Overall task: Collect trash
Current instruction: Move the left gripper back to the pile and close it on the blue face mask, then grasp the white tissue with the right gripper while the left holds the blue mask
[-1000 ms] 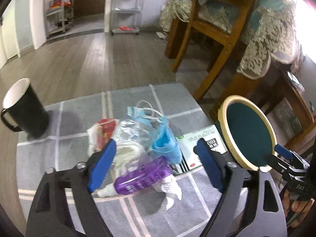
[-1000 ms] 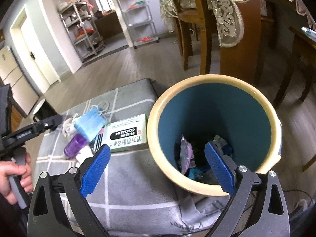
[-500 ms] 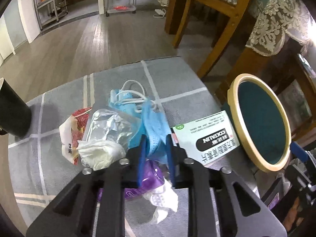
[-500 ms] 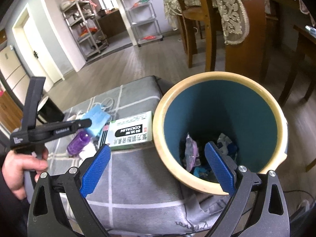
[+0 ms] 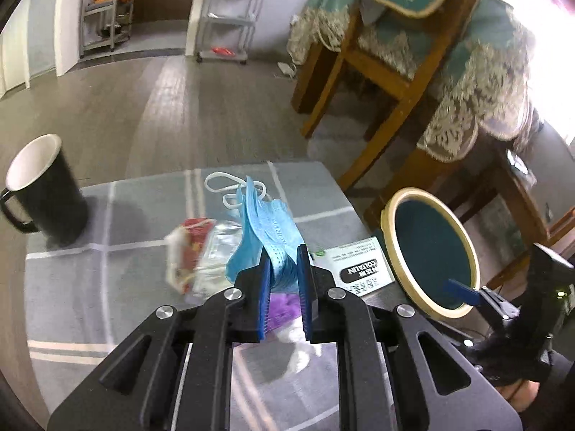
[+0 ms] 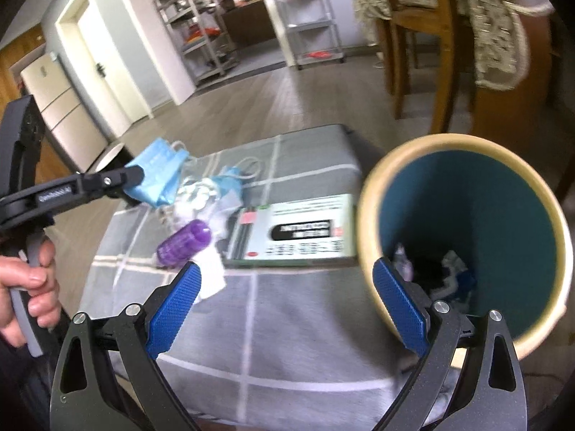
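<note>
My left gripper (image 5: 283,280) is shut on a blue face mask (image 5: 267,230) and holds it above the grey checked cloth; the mask also shows in the right wrist view (image 6: 158,176). Under it lie a purple bottle (image 6: 185,242), white tissue (image 6: 210,276), a clear wrapper (image 5: 219,248), a red-and-white packet (image 5: 187,248) and a white carton (image 6: 298,233). A teal bin with a cream rim (image 6: 463,230) stands at the right with trash inside. My right gripper (image 6: 287,305) is open; its right finger sits at the bin's rim.
A black mug (image 5: 43,194) stands at the cloth's far left. Wooden chairs and a lace-covered table (image 5: 431,82) rise behind the bin. Metal shelves (image 5: 222,10) stand far back on the wooden floor.
My left gripper closed on the blue mask and lifted it off the pile. My right gripper stayed open at the bin and shifted slightly.
</note>
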`<state>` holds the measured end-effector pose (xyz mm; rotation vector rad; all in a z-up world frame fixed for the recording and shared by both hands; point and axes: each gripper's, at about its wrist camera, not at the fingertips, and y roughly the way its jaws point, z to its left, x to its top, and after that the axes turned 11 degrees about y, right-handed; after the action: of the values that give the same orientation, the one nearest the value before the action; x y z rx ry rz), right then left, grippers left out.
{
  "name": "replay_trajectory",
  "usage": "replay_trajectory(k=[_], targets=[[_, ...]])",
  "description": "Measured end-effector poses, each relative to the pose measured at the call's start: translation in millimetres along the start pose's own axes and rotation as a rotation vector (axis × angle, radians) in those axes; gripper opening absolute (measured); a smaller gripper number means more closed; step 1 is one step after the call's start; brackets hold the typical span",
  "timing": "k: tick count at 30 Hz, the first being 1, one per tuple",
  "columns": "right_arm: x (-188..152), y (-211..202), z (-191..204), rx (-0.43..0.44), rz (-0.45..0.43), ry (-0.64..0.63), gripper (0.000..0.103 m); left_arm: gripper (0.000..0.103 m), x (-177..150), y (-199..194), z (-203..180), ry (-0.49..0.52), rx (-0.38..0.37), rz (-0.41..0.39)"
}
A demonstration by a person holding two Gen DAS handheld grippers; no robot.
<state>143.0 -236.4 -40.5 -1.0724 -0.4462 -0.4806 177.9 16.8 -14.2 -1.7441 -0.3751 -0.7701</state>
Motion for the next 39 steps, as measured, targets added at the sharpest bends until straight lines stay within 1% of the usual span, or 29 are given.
replay_trajectory(k=[8,12,15,17,20,22,25,26,28,29,30,32,33,34,35,37,39], targets=[[-9,37,45,0.080,0.091,-0.072,0.096,0.013,-26,-28,45,-0.113,0.012,-0.059],[-5,57,64,0.137,0.129,-0.041,0.096,0.013,-37,-38,60,-0.170,0.017,-0.094],[2,73,69,0.172,0.155,0.014,0.096,0.013,-45,-40,69,-0.210,0.015,-0.104],[7,84,69,0.178,0.174,0.049,0.096,0.013,-49,-39,72,-0.229,0.014,-0.107],[8,90,67,0.160,0.190,0.070,0.096,0.013,-52,-39,76,-0.253,0.022,-0.113],[2,86,68,0.152,0.187,0.051,0.095,0.013,-54,-38,80,-0.277,0.021,-0.114],[-13,87,71,0.126,0.207,-0.019,0.091,0.013,-57,-34,85,-0.313,0.005,-0.111],[-18,88,71,0.114,0.212,-0.039,0.088,0.013,-58,-33,86,-0.322,-0.001,-0.111],[-27,93,74,0.076,0.232,-0.084,0.067,0.013,-59,-32,86,-0.323,-0.002,-0.110],[-29,95,74,0.060,0.239,-0.102,0.060,0.013,-59,-32,85,-0.320,-0.001,-0.111],[-33,97,75,0.051,0.243,-0.121,0.057,0.013,-59,-32,85,-0.316,0.000,-0.111],[-40,101,80,0.033,0.255,-0.169,0.041,0.013,-58,-32,83,-0.311,0.005,-0.109],[-43,101,81,0.024,0.258,-0.188,0.037,0.013,-58,-31,83,-0.309,0.006,-0.108],[-45,100,82,0.020,0.252,-0.200,0.025,0.013,-58,-31,83,-0.308,0.008,-0.108],[-46,99,80,0.017,0.258,-0.200,0.016,0.013,-58,-31,83,-0.308,0.008,-0.108],[-42,95,77,0.022,0.258,-0.188,0.011,0.013,-58,-31,83,-0.307,0.008,-0.108],[-39,86,71,0.034,0.249,-0.183,0.010,0.013,-58,-30,81,-0.301,0.008,-0.106]])
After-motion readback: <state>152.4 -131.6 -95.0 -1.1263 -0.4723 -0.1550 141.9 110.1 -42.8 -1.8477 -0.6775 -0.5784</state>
